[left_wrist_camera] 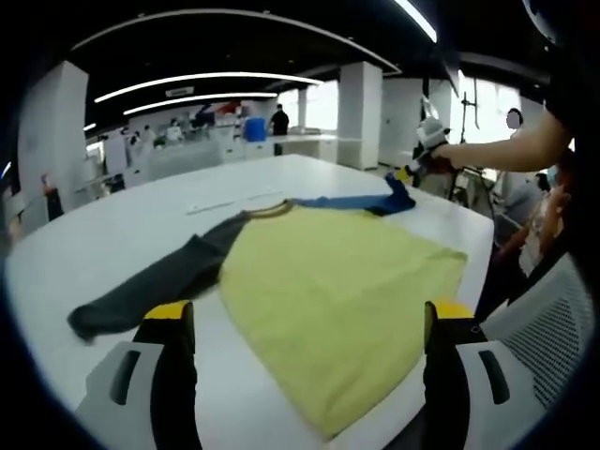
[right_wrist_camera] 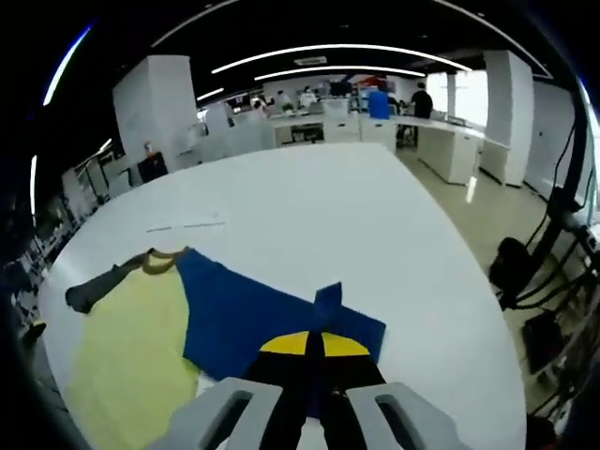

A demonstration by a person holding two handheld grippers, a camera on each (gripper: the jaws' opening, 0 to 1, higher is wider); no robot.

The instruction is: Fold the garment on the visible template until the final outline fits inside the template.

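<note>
A yellow shirt point(left_wrist_camera: 328, 281) with a dark collar lies flat on the white table point(left_wrist_camera: 112, 234). Its grey sleeve point(left_wrist_camera: 159, 281) stretches toward my left jaw. The left gripper point(left_wrist_camera: 309, 314) is open, its yellow-tipped jaws wide apart over the shirt's near hem, holding nothing. At the far side, the right gripper point(left_wrist_camera: 427, 155), at the end of a person's arm, pinches the end of the blue sleeve point(left_wrist_camera: 361, 202). In the right gripper view the right gripper point(right_wrist_camera: 314, 345) is shut on the blue sleeve point(right_wrist_camera: 244, 314), with the yellow body point(right_wrist_camera: 131, 361) and grey sleeve point(right_wrist_camera: 94, 289) beyond to the left.
Faint thin marks point(left_wrist_camera: 230, 202) lie on the table past the collar, seen too as marks point(right_wrist_camera: 186, 226) in the right gripper view. A mesh chair point(left_wrist_camera: 544, 319) stands by the table's right edge. A black chair and cables point(right_wrist_camera: 525, 272) sit on the floor. Desks and people fill the background.
</note>
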